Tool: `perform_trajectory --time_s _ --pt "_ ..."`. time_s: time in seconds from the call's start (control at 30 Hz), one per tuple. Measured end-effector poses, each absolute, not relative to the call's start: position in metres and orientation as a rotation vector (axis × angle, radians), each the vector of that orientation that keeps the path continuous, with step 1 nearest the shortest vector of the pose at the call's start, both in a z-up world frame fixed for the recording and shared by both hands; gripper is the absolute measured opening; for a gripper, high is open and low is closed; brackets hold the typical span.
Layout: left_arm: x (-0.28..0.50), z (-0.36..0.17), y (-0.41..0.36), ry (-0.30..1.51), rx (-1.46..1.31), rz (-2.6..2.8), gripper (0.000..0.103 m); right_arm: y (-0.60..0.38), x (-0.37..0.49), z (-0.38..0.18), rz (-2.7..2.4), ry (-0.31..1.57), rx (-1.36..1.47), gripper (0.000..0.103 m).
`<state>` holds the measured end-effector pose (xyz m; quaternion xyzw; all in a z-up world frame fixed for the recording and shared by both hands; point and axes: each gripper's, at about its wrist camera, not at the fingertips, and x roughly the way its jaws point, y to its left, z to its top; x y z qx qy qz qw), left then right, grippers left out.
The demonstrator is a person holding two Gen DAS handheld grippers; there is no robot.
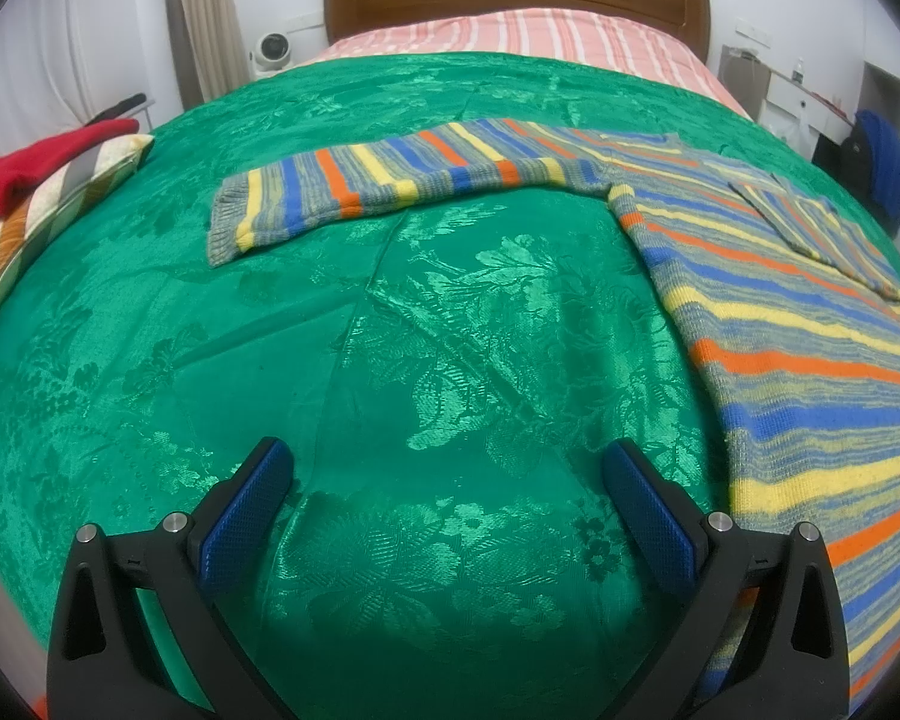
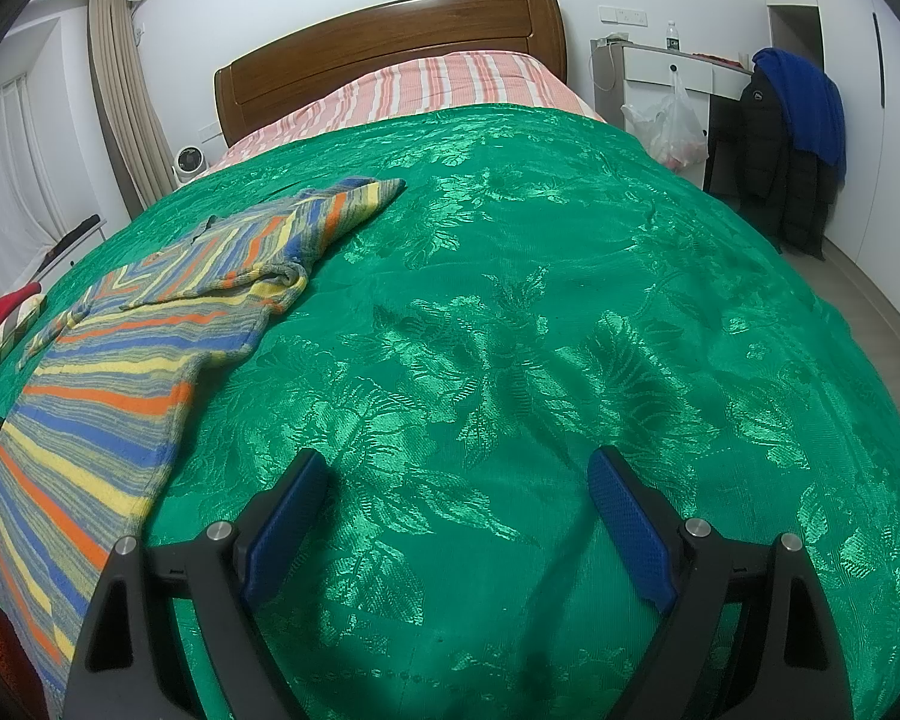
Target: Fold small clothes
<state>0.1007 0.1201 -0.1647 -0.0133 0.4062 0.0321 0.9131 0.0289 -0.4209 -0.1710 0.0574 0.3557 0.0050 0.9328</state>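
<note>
Both my left gripper (image 1: 447, 468) and right gripper (image 2: 459, 477) hang wide open and empty over the green bedspread (image 1: 390, 330). The striped sweater (image 1: 780, 324) lies flat between them, one sleeve (image 1: 384, 180) stretched left, the other already folded across its body. Folding is partway, I judge; next my left gripper must pinch that outstretched cuff and carry it across.

A wide bed (image 2: 510, 30) with a dark wooden headboard is carrying a shiny green floral-patterned bedspread (image 1: 390, 360), leaving pink striped bedding (image 1: 540, 33) showing at the head end. A knitted sweater striped in blue, yellow, orange and grey (image 1: 780, 312) is lying flat on the bedspread, one sleeve stretching out sideways and the other lying folded across its body. A striped cushion (image 1: 48, 210) is resting at the bed's edge, bearing a red cloth (image 1: 36, 168).
</note>
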Motion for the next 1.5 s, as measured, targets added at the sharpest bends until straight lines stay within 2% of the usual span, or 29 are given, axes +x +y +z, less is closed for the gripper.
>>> perform_trajectory --time_s 0.23,0.33,0.47,0.63,0.77,0.8,0.83,0.87,0.9,0.93,1.03,1.1,1.2,1.3,1.4,1.5 --pt "0.098 -0.151 0.121 0.886 -0.032 0.082 0.103 -0.421 0.029 -0.171 0.01 0.728 0.118 0.088" --pt "0.095 -0.121 0.135 0.849 -0.11 0.025 0.103 -0.421 0.029 -0.171 0.01 0.728 0.117 0.088" --pt "0.124 -0.089 0.192 0.834 -0.314 -0.009 0.103 -0.421 0.029 -0.171 0.011 0.727 0.118 0.088" --pt "0.193 -0.112 0.265 0.951 -0.478 0.112 0.102 -0.421 0.029 -0.171 0.011 0.726 0.118 0.089" --pt "0.24 -0.137 0.283 1.021 -0.467 0.177 0.099 -0.421 0.029 -0.172 0.01 0.727 0.117 0.089" --pt "0.246 -0.14 0.281 1.031 -0.456 0.174 0.092 -0.421 0.029 -0.172 0.01 0.727 0.117 0.089" --pt "0.254 -0.144 0.276 1.043 -0.428 0.169 0.08 -0.421 0.029 -0.172 0.01 0.727 0.117 0.089" --pt "0.26 -0.146 0.269 1.051 -0.385 0.174 0.072 -0.421 0.029 -0.172 0.011 0.726 0.118 0.089" --pt "0.265 -0.147 0.261 1.052 -0.316 0.194 0.043 -0.421 0.029 -0.172 0.011 0.727 0.118 0.089" --pt "0.268 -0.147 0.254 1.052 -0.255 0.213 0.006 -0.421 0.029 -0.172 0.01 0.727 0.118 0.089" --pt "0.273 -0.127 0.239 1.029 -0.223 0.207 0.004 -0.421 0.029 -0.172 0.011 0.726 0.118 0.089" --pt "0.273 -0.093 0.216 0.961 -0.155 0.16 0.004 -0.421 0.029 -0.172 0.011 0.726 0.118 0.089" --pt "0.272 -0.03 0.16 0.856 -0.055 0.025 0.004 -0.421 0.029 -0.172 0.01 0.727 0.117 0.089" --pt "0.272 0.01 0.094 0.794 0.007 -0.116 0.004 -0.421 0.03 -0.172 0.013 0.727 0.119 0.09" --pt "0.274 0.019 0.03 0.779 0.046 -0.242 0.004 -0.421 0.03 -0.172 0.013 0.727 0.119 0.09" --pt "0.278 -0.002 -0.034 0.804 0.071 -0.335 0.007 -0.421 0.03 -0.172 0.013 0.727 0.119 0.09"
